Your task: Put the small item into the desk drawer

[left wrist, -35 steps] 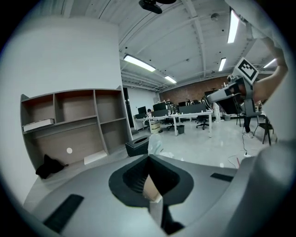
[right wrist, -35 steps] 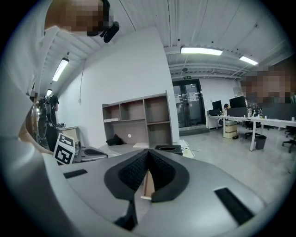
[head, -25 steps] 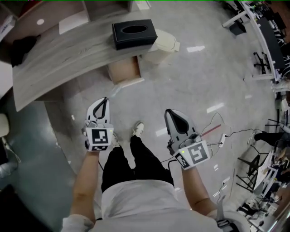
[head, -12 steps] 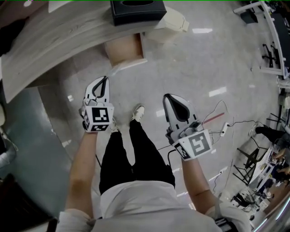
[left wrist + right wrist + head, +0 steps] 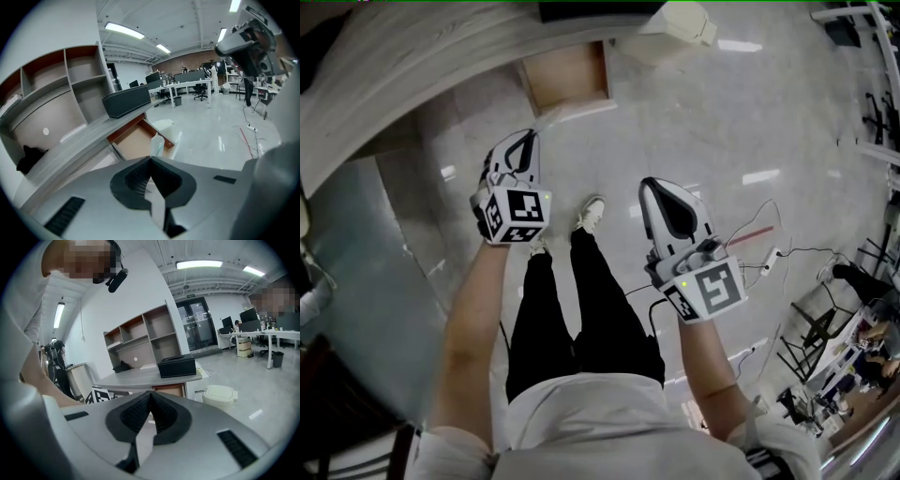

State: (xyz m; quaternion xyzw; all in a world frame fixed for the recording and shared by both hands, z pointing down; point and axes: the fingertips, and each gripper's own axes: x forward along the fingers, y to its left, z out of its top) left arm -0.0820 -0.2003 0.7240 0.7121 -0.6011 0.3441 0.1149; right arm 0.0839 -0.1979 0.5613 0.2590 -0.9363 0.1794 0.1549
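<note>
My left gripper (image 5: 530,137) is shut on a small clear plastic packet (image 5: 547,116), which sticks out past its tips (image 5: 151,158) as a pale sliver (image 5: 157,144). The packet hangs just short of the front of the open brown drawer (image 5: 567,80) under the grey wood desk (image 5: 412,47). In the left gripper view the drawer (image 5: 136,140) looks empty. My right gripper (image 5: 649,184) hangs over the floor to the right, shut with nothing between its fingers (image 5: 150,393).
A black tissue box (image 5: 126,101) stands on the desk above the drawer. A white bin (image 5: 680,23) sits right of it. My legs and a shoe (image 5: 591,211) are between the grippers. Cables and a power strip (image 5: 764,258) lie on the floor at right. Open shelves (image 5: 70,89) rise behind the desk.
Both grippers have sunk. The left one, still holding the packet, has come closer to the drawer's front. The desk has slid toward the top of the head view.
</note>
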